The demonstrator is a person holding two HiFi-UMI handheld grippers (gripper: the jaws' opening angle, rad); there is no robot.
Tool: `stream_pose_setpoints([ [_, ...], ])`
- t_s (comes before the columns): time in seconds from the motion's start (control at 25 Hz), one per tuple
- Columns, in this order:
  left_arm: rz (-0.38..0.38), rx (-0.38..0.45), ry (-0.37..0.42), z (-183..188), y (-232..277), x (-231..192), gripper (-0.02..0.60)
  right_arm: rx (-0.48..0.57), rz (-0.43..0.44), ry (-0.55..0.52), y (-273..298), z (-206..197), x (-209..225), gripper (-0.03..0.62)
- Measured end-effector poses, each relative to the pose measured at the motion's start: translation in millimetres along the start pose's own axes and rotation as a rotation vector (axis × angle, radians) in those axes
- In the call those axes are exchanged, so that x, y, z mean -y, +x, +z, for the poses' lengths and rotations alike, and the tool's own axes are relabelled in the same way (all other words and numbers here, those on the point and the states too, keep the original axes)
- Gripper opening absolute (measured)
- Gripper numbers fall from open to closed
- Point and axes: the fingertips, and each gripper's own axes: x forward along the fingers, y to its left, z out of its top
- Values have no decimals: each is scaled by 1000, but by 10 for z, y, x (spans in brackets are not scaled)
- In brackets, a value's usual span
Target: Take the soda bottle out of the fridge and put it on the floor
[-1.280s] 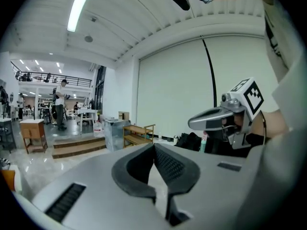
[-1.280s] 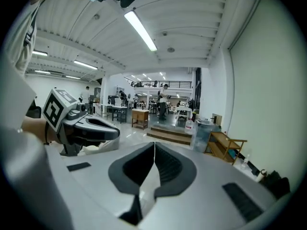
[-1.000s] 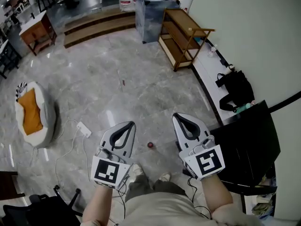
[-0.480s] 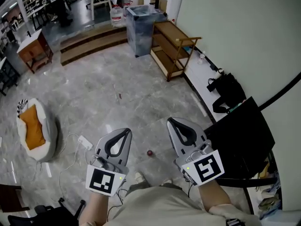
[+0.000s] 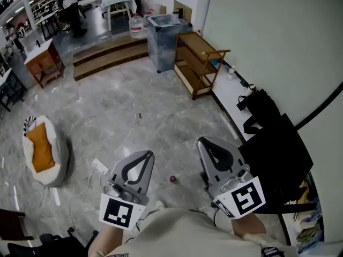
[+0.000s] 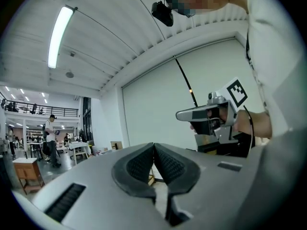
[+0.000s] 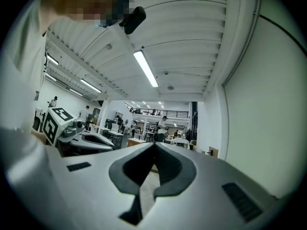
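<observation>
Two grippers, both w/ jaws pressed together, nothing betw. them. Left gripper well left of black cabinet; small red thing on floor nearer; right gripper just beside it. Soda bottle: not seen in any view.

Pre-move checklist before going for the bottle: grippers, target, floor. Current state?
1. Left gripper empty: ok. Jaws together, nothing between them.
2. Right gripper empty: ok. Jaws together, nothing between them.
3. Soda bottle in sight: not ok. No view shows it.
4. Fridge located: cannot tell. The black box by the wall at the right may be it, but no door shows.
5. Floor free for set-down: ok in front, but note the small red object near the feet and the power strip with its cable to the left.
</observation>
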Motion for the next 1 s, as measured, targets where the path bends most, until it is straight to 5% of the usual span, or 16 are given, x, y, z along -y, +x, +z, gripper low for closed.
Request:
stream_pose_setpoints([
  [1.0, 76, -22, -19, -82, -156, -326, 6, -37, 20, -7, 179, -156, -26, -5],
])
